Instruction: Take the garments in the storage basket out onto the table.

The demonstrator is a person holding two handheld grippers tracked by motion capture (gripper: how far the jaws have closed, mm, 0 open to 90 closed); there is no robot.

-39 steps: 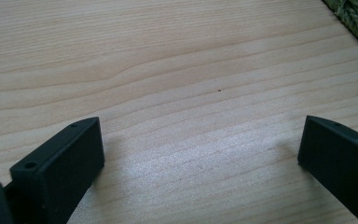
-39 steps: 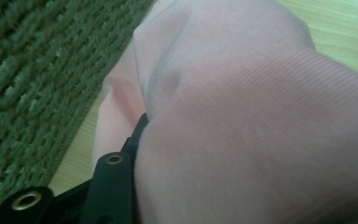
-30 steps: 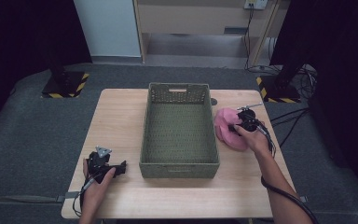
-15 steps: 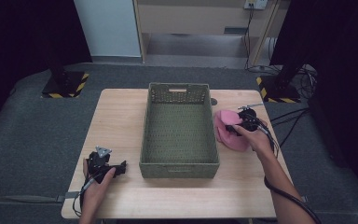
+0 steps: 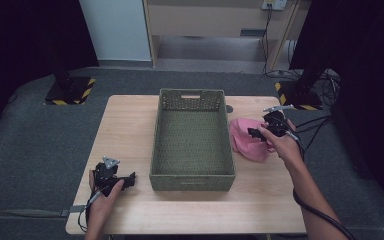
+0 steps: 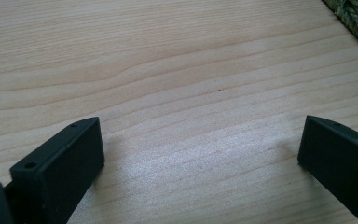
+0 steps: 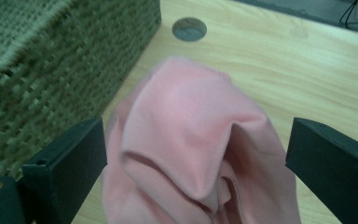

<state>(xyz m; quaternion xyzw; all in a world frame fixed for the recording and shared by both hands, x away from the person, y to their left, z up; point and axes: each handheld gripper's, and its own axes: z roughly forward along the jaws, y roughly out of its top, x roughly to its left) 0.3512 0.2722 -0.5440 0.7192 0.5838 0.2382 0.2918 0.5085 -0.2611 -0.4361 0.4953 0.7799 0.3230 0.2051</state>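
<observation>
Between the right gripper's [image 5: 256, 132] jaws, which have just been opening, lies a pink cloth [image 7: 193, 140], ungripped; left gripper [image 5: 128, 178] jaws gape over bare bench [image 6: 177, 84].

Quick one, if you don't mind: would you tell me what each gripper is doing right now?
Left gripper: open, holding nothing, above the bare table.
Right gripper: just opened, over the pink cloth, not gripping it.
</observation>
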